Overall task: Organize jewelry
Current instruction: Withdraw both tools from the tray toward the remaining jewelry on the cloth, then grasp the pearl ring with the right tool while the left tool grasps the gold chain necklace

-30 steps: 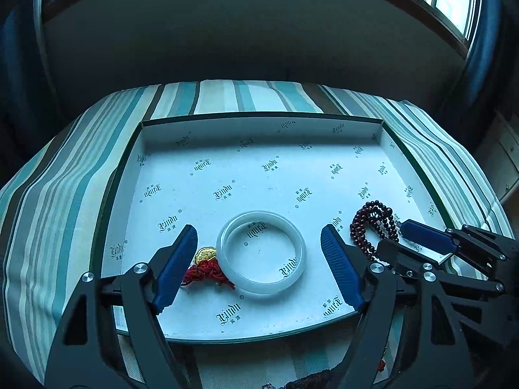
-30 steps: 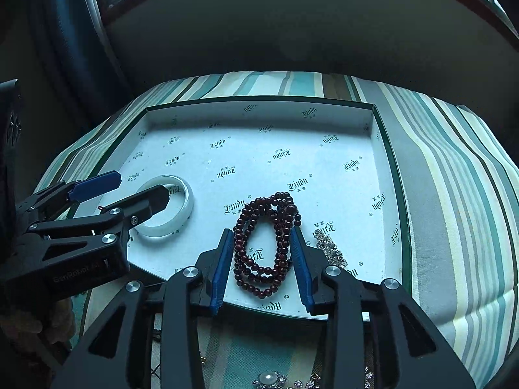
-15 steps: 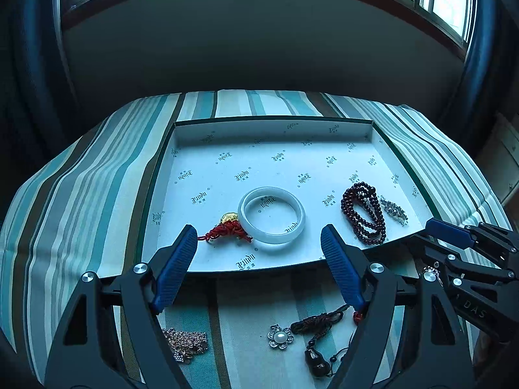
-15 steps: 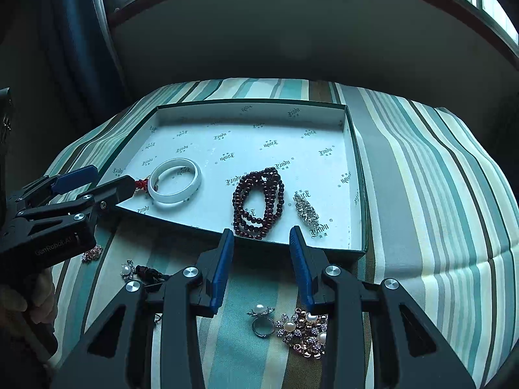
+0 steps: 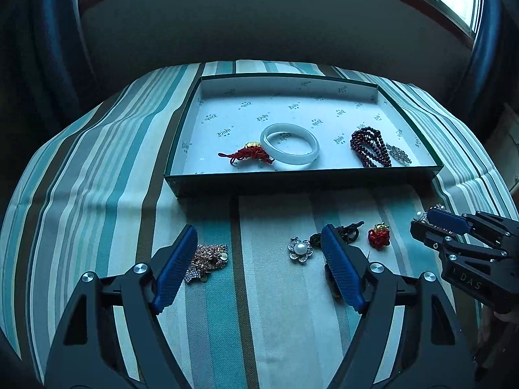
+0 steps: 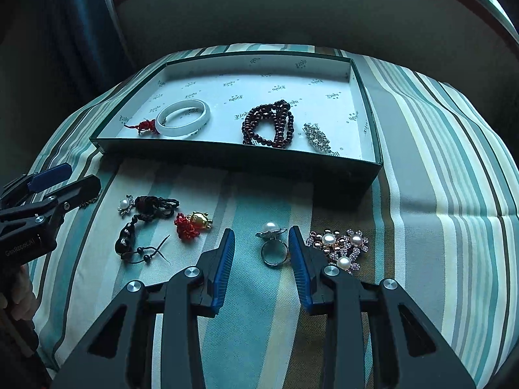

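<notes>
One ring (image 6: 274,246) between right gripper (image 6: 261,269) fingers.

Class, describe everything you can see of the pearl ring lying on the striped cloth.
The pearl ring has a thin silvery band and a round white pearl in a silvery leaf-like setting. It lies on the striped cloth, in front of the box, band toward the camera. The open right tongs flank it without touching. A pearl brooch lies just right.
</notes>
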